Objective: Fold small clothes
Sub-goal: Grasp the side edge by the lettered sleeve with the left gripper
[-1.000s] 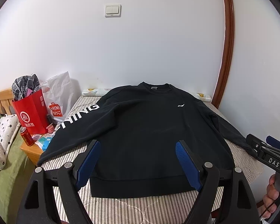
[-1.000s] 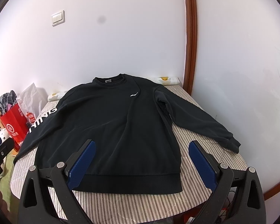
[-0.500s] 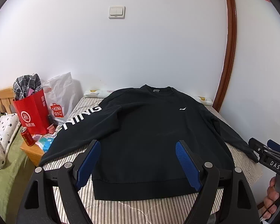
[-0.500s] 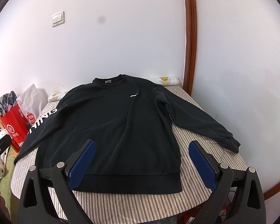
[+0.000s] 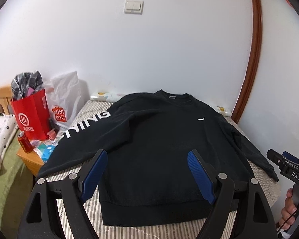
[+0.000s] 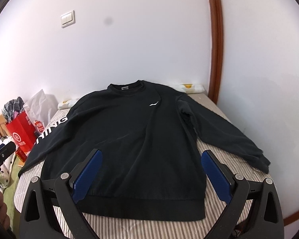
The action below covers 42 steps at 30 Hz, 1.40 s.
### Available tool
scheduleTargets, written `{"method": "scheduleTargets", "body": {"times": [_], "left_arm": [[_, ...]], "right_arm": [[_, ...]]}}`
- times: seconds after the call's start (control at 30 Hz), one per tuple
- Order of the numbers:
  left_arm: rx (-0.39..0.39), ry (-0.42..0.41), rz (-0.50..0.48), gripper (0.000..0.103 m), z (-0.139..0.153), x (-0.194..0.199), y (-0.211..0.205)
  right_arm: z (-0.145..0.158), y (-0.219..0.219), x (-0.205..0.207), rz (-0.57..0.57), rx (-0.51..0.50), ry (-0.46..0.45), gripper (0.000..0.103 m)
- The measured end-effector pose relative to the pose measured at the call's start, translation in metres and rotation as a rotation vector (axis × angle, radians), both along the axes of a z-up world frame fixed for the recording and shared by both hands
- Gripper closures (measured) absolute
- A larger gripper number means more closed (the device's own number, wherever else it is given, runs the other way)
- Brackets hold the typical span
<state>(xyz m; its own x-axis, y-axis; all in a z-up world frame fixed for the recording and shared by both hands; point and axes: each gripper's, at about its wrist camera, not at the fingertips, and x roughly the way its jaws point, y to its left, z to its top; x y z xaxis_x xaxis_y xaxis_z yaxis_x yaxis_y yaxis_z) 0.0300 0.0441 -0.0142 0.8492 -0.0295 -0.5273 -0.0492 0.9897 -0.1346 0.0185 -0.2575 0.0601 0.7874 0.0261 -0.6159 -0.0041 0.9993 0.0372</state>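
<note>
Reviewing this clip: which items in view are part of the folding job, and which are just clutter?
Job:
- black sweatshirt, spread flat on the striped bed
- left gripper, open
- right gripper, open

Clutter:
- red bag
- white bag
- red can
- light switch

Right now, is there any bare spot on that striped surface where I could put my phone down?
The black sweatshirt covers most of the striped cover. Bare strips show along the near edge below its hem, between the body and the right sleeve, and beside the lettered sleeve. The small cabinet at the left is crowded with a red bag and can.
</note>
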Motion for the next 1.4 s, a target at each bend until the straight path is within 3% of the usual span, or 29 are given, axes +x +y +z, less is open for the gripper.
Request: {"method": "scheduleTargets", "body": {"times": [0.17, 0.3, 0.4, 0.6, 0.67, 0.73, 0.9, 0.97, 1.17, 1.27, 1.4], "left_arm": [[-0.053, 0.038, 0.041, 0.022, -0.031, 0.024, 0.029], [-0.106, 0.088, 0.083, 0.022, -0.06, 0.04, 0.058], [-0.117, 0.138, 0.116, 0.022, -0.081, 0.05, 0.076], [-0.244, 0.179, 0.196, 0.023, -0.122, 0.058, 0.127], [-0.299, 0.183, 0.225, 0.023, -0.133, 0.061, 0.143], [-0.361, 0.188, 0.24, 0.023, -0.144, 0.061, 0.158], [-0.423, 0.199, 0.247, 0.024, -0.159, 0.071, 0.177], [-0.443, 0.2, 0.256, 0.027, -0.164, 0.075, 0.181], [-0.493, 0.19, 0.322, 0.039, -0.166, 0.089, 0.197], [-0.494, 0.194, 0.371, 0.051, -0.167, 0.095, 0.203], [-0.43, 0.208, 0.457, 0.079, -0.168, 0.104, 0.209]], "right_arm": [[-0.036, -0.008, 0.037, 0.029, 0.019, 0.07, 0.004], [-0.071, -0.016, 0.061, -0.047, 0.011, 0.103, 0.005], [-0.093, -0.023, 0.076, -0.046, 0.082, 0.142, 0.005], [-0.125, -0.031, 0.096, -0.08, 0.257, 0.226, 0.005], [-0.129, -0.027, 0.1, -0.078, 0.268, 0.24, 0.005], [-0.13, -0.02, 0.1, -0.078, 0.207, 0.238, 0.005], [-0.134, 0.0, 0.096, -0.107, -0.078, 0.209, 0.005], [-0.138, 0.004, 0.095, -0.1, -0.117, 0.223, 0.005], [-0.146, -0.001, 0.103, -0.096, -0.102, 0.269, 0.005], [-0.144, -0.002, 0.108, -0.097, -0.117, 0.264, 0.005], [-0.14, 0.0, 0.109, -0.099, -0.15, 0.247, 0.005]]}}
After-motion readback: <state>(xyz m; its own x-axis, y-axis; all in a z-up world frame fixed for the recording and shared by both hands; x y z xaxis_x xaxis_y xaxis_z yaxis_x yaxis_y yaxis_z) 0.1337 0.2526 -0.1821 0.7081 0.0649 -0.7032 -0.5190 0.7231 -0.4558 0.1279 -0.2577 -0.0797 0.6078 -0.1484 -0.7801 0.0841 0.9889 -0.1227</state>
